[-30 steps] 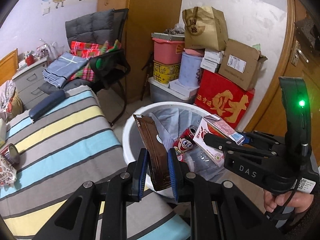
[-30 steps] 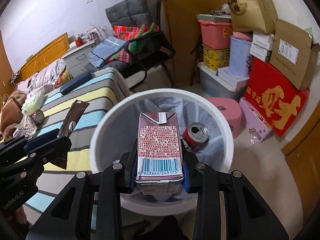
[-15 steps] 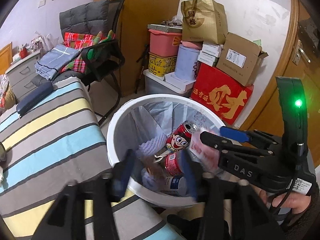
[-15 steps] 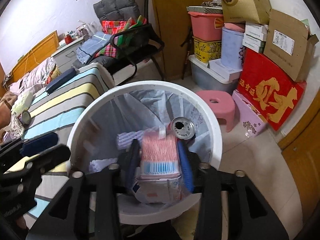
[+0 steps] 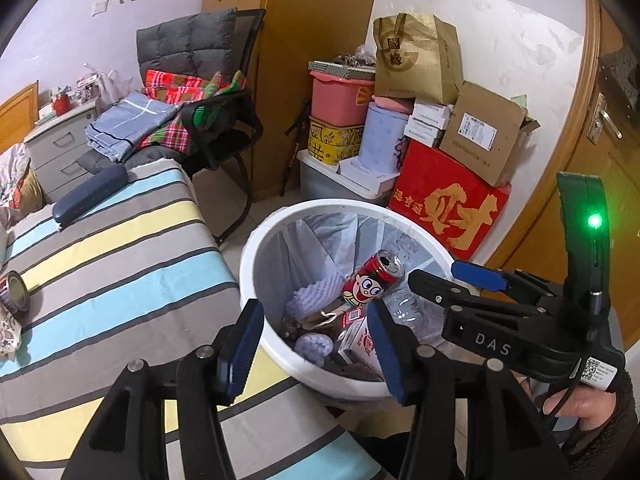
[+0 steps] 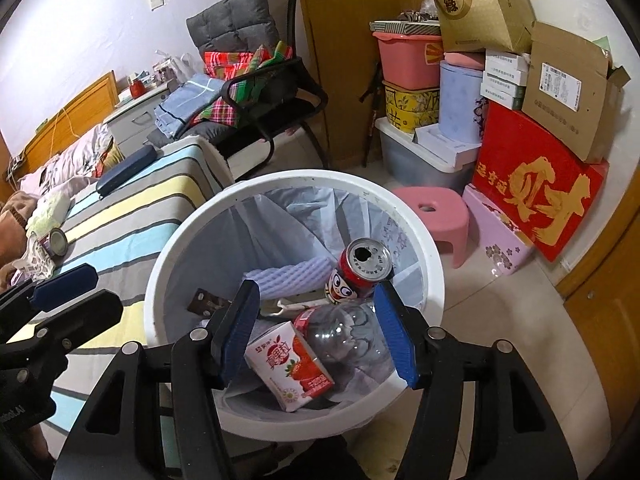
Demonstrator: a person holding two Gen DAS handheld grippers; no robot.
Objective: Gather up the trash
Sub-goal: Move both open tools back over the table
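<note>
Left wrist view first: the left gripper (image 5: 316, 344) hangs over the white bin (image 5: 256, 256) with its fingers spread about halfway and nothing between them. A second ago it was pinching a flat brown wrapper; the fingers have just been opening, and now the wrapper isn't in them, so I'd say it's gone in, though I can't pick it out for sure in this view. The red can (image 5: 370, 278) leans against the liner, and the right gripper (image 5: 444, 276) pokes in from the side, also over the bin.

Right wrist view: same deal. The right gripper (image 6: 320, 332) has just been opening too, fingers now well apart and empty. The pink milk carton (image 6: 290, 364) it was holding now lies in the bin (image 6: 160, 280), beside a clear plastic bottle (image 6: 348, 336) and below the red can (image 6: 360, 268). A brown wrapper (image 6: 208, 303) rests against the liner on the left.

So both drops look done. There's a small tin (image 6: 56, 242) and some crumpled packaging (image 6: 36, 258) on the striped bed (image 6: 132, 208), probably next up.
</note>
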